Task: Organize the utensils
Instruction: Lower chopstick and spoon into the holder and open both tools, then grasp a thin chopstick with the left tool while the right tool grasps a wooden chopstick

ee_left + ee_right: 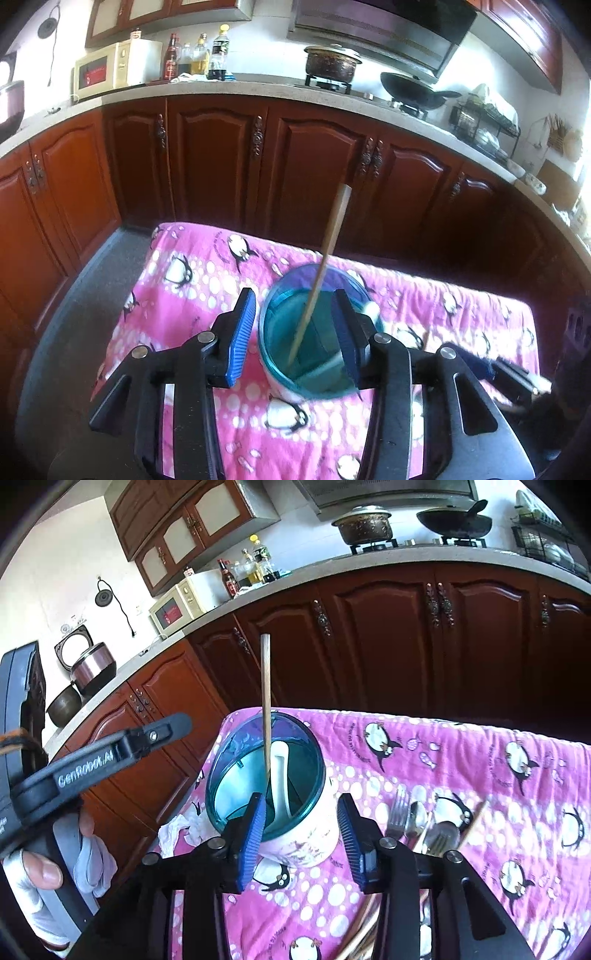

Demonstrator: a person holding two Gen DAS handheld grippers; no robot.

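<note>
Both the left gripper (293,338) and right gripper (301,834) hang with jaws apart, empty, around the utensil holder (273,794). It already stands a chopstick (265,709) and white spoon (279,775) upright; forks and spoons (424,823), seemingly unsorted, wait on the worktop (480,760).

Left wrist: I look down along my fingers (240,332), close over the utensil holder (317,339), facing the bench's far edge and cabinets (221,155) | Right wrist: similarly near, from the holder's other side (266,782), same facing | Shared: holder, upright chopstick (325,258), pink cloth (207,266), stove counter (406,554).
</note>
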